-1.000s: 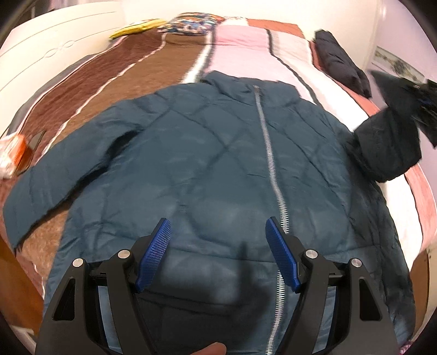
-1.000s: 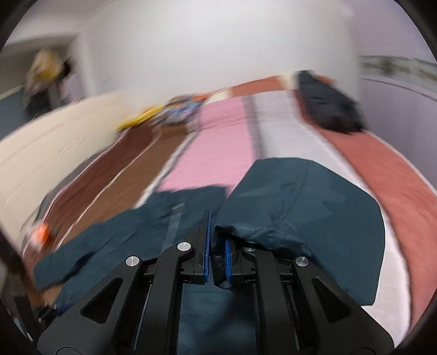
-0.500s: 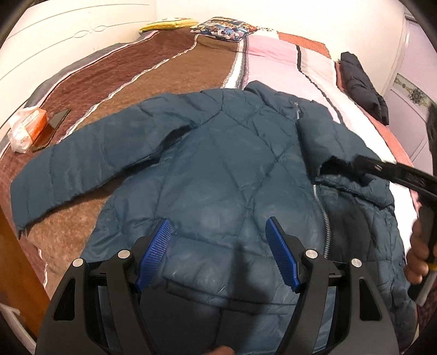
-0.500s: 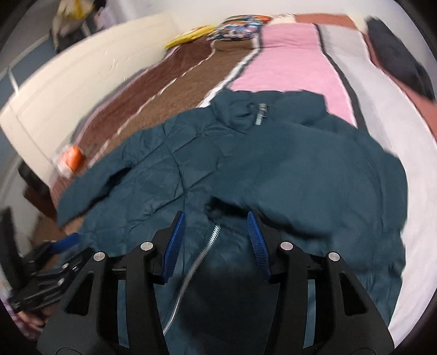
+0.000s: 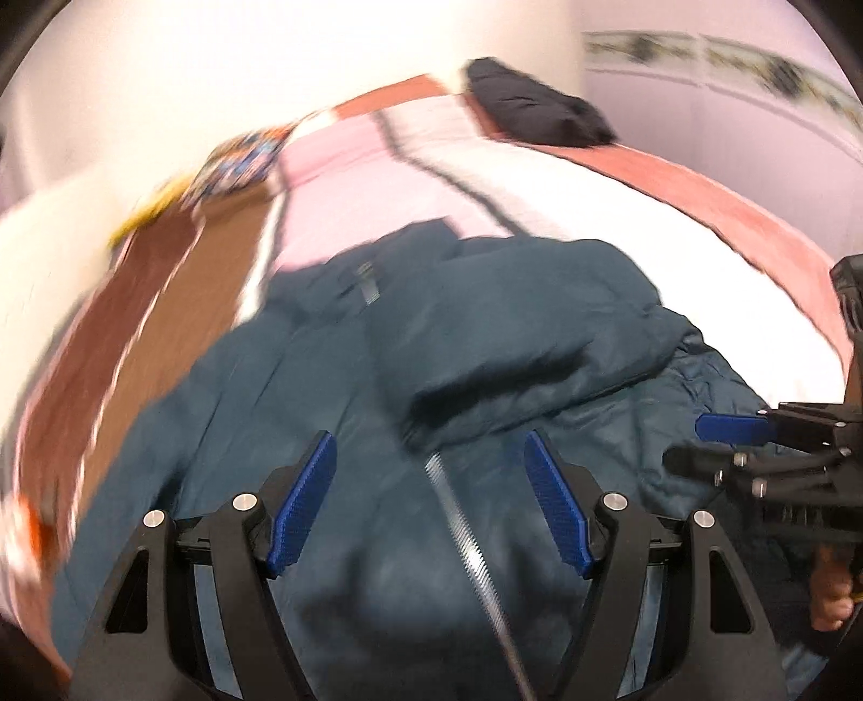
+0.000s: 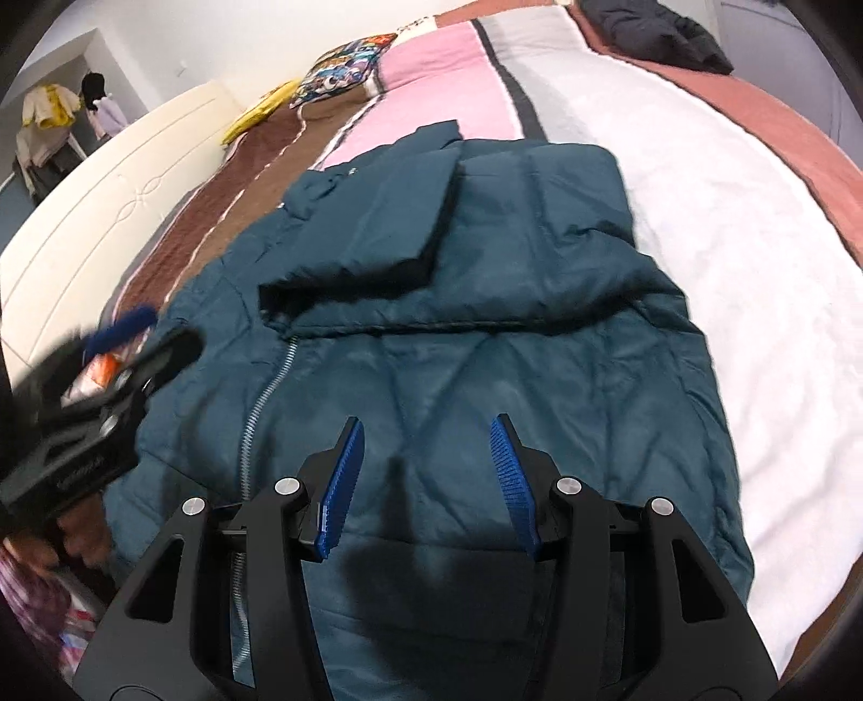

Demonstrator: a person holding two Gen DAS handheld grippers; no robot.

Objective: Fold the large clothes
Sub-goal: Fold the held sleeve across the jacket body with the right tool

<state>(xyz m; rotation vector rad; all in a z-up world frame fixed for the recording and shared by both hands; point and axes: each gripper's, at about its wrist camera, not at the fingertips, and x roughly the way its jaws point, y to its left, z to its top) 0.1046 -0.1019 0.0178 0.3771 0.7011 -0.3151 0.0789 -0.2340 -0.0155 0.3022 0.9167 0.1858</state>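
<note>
Both the left gripper (image 5: 430, 506) and right gripper (image 6: 427, 481) hover spread, empty, over the jacket (image 6: 485, 345).

Striped bedspread (image 6: 674, 226), cream headboard (image 6: 108, 226), white wall (image 6: 259, 38)

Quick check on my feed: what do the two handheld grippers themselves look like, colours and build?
Both match. The left gripper and right gripper have black angular frames with triangular cut-outs, silver round bolts at the joints, and ribbed blue pads lining each finger. No cables show. A bare hand shows behind the right one.
</note>
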